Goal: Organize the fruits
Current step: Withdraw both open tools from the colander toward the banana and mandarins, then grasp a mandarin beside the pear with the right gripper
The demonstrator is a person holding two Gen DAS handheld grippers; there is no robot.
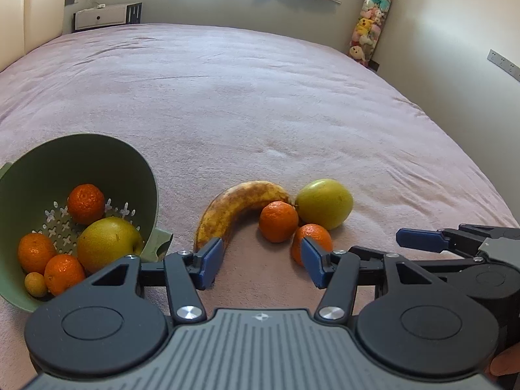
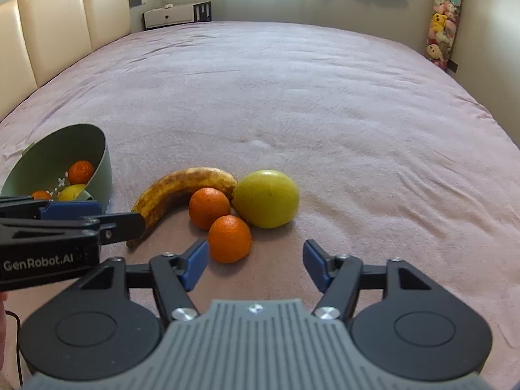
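A green colander bowl (image 1: 136, 169) lies tipped on the pink bed at the left, holding several oranges (image 1: 85, 203) and a yellow-green apple (image 1: 107, 243). A spotted banana (image 1: 234, 204), two oranges (image 1: 278, 221) (image 1: 317, 235) and a green apple (image 1: 325, 203) lie loose on the bed. My left gripper (image 1: 261, 265) is open and empty, just short of the banana and the near orange. My right gripper (image 2: 255, 265) is open and empty, its left pad beside the near orange (image 2: 229, 239). The banana (image 2: 182, 191), far orange (image 2: 209, 207), apple (image 2: 266, 198) and bowl (image 2: 97, 159) also show there.
The pink bed (image 1: 260, 97) stretches far ahead. A cream headboard (image 2: 65, 22) is at the left, a white nightstand (image 1: 100, 16) beyond, and a plush-toy holder (image 1: 370, 29) in the right corner. The other gripper shows at each view's edge (image 1: 455, 240) (image 2: 65, 227).
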